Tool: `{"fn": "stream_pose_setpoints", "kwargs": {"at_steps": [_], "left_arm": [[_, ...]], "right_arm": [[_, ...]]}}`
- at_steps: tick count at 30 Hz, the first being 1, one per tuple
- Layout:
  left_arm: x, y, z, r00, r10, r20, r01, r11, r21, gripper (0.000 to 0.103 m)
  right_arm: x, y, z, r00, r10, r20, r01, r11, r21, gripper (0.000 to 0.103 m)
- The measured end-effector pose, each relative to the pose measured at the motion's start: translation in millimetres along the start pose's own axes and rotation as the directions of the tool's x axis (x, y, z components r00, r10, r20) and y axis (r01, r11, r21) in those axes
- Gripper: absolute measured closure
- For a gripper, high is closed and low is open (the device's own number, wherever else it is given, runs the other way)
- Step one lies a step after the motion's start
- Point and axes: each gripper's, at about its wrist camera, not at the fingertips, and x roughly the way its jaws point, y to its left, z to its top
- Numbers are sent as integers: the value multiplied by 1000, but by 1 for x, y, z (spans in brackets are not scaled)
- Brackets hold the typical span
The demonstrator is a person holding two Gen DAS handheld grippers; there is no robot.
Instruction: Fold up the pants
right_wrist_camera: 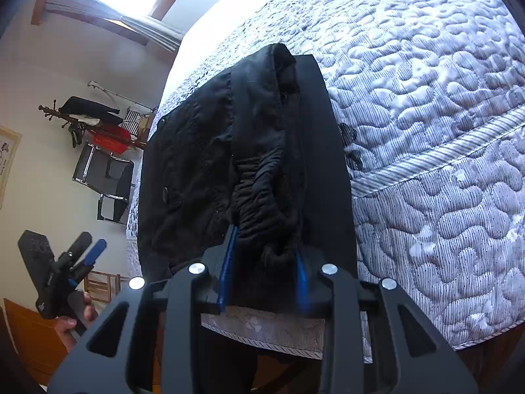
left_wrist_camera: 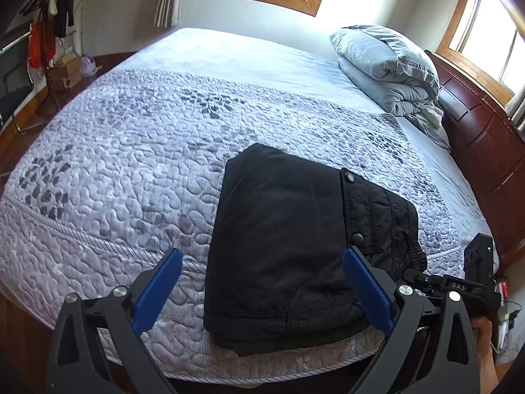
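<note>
The black pants (left_wrist_camera: pixel 288 249) lie folded into a thick packet on the quilted bed (left_wrist_camera: pixel 131 151), near its front edge. My left gripper (left_wrist_camera: pixel 262 259) is open just above the packet's near end and holds nothing. In the right wrist view, my right gripper (right_wrist_camera: pixel 266 256) is shut on the pants (right_wrist_camera: pixel 249 151) at their gathered elastic waistband edge. My right gripper also shows in the left wrist view (left_wrist_camera: pixel 439 282), at the packet's right side. My left gripper shows small in the right wrist view (right_wrist_camera: pixel 88 252), open.
A folded grey duvet (left_wrist_camera: pixel 387 65) lies at the bed's far right by the dark wooden headboard (left_wrist_camera: pixel 485 144). A coat rack with clothes (left_wrist_camera: pixel 49 42) and boxes stand at the far left. A chair (right_wrist_camera: pixel 105 180) stands beyond the bed.
</note>
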Motion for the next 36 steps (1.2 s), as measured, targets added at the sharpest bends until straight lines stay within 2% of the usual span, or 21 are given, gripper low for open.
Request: {"fn": "stream_pose_setpoints", "kwargs": {"at_steps": [6, 7, 13, 23, 26, 28, 31, 36], "left_arm": [[-10, -8, 6, 999, 17, 34, -19, 999, 44, 4], [-10, -9, 6, 999, 17, 35, -19, 999, 47, 4], [-12, -11, 7, 999, 17, 35, -19, 999, 46, 4], [-10, -12, 5, 999, 33, 14, -33, 997, 72, 4], [-5, -9, 4, 1000, 15, -13, -14, 997, 70, 4], [1, -1, 2, 999, -11, -36, 12, 999, 45, 4], [13, 18, -1, 993, -78, -86, 75, 996, -43, 4], [33, 55, -6, 972, -183, -145, 154, 970, -190, 4]], "right_arm": [[-1, -1, -2, 1000, -8, -2, 8, 1000, -2, 68], [-3, 0, -3, 1000, -9, 0, 9, 1000, -5, 64], [-7, -1, -3, 1000, -22, 2, 22, 1000, -15, 62], [-14, 2, -4, 999, -23, 21, 24, 999, -43, 71], [-16, 5, -4, 999, -30, 26, 32, 997, -65, 73], [-13, 3, -4, 999, -45, 15, 46, 997, -65, 73], [-8, -1, -3, 999, -47, 0, 47, 998, -49, 72], [-6, -2, -2, 999, -46, -10, 46, 998, -52, 72]]}}
